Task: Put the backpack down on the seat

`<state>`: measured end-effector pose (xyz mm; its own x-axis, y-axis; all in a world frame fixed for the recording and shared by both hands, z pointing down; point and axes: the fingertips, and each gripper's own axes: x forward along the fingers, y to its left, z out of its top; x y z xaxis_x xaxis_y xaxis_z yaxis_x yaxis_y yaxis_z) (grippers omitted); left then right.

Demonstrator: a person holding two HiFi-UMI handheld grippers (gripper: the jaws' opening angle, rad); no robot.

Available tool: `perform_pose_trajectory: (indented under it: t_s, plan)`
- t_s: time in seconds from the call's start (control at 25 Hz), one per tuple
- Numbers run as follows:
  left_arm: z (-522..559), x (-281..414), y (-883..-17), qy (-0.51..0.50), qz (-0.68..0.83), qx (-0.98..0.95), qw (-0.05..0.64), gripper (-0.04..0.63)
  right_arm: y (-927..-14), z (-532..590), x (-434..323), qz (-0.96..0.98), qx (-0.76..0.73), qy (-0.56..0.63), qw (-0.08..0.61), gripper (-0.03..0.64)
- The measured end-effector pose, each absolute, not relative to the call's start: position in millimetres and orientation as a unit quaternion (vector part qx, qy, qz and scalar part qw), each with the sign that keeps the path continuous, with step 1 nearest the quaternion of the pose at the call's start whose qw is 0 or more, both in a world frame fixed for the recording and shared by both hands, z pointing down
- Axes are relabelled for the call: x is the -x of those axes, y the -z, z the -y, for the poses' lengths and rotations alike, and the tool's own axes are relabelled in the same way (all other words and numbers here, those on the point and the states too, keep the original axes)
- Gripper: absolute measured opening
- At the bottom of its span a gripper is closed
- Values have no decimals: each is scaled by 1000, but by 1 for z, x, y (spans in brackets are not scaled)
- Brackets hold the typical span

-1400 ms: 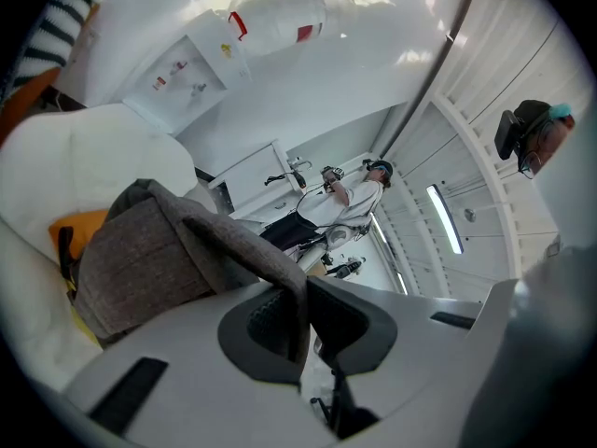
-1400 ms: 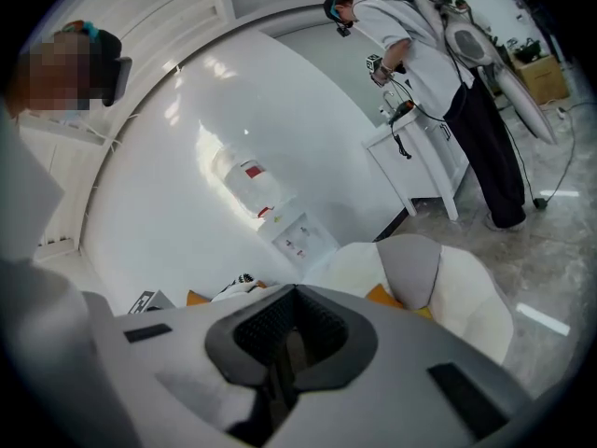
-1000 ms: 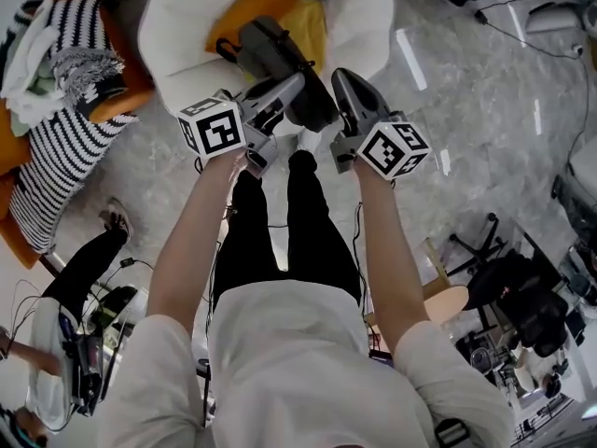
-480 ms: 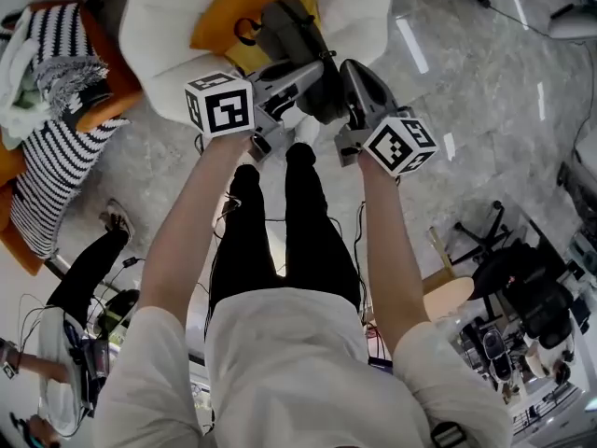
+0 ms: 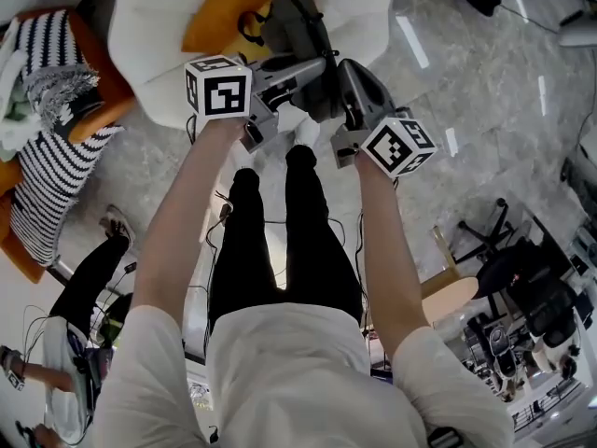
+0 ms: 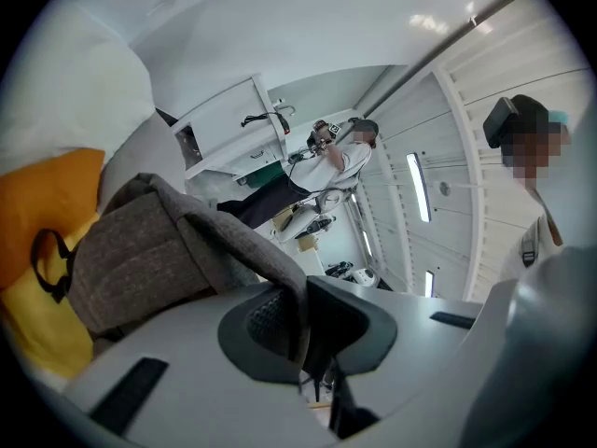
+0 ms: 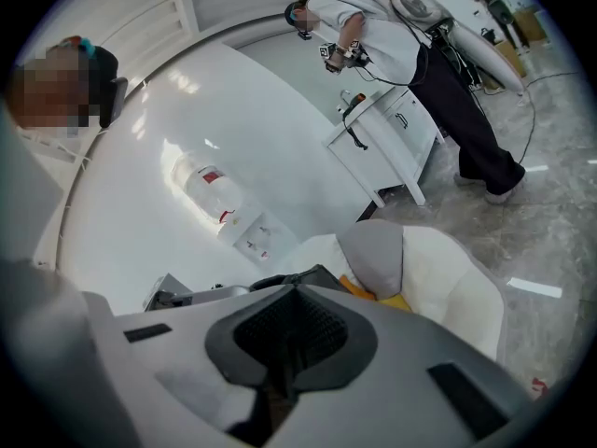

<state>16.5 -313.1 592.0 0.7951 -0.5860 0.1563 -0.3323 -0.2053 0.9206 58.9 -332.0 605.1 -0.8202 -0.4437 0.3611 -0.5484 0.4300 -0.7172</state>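
Backpack [image 5: 297,34], grey, hangs over white seat [image 5: 154,26] at far centre, just above orange cushion [image 5: 229,3] and yellow cushion [image 6: 28,315]; contact with seat unclear. Left gripper [image 5: 317,67] has jaws pinched on grey backpack fabric [image 6: 140,259], fold running between pads. Right gripper [image 5: 345,75] just right of it, jaws together; dark backpack edge [image 7: 280,280] at tips, actual pinch unclear. Grey cushion [image 7: 373,255] on seat back. Striped fabric [image 5: 56,175] far left on floor side.
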Motion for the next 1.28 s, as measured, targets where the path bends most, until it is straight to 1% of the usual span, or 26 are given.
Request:
perform_pose_trajectory:
  t_s: [0.4, 0.68, 1.28]
  plan:
    - [308, 8, -633, 123, 278, -764, 568, 41, -638, 325, -23, 845, -276, -453, 65, 23]
    - [303, 21, -635, 139, 266, -768, 566, 41, -645, 318, -7, 851, -265, -449, 68, 23]
    - [263, 57, -642, 153, 296, -753, 567, 41, -649, 295, 12, 855, -245, -450, 78, 23]
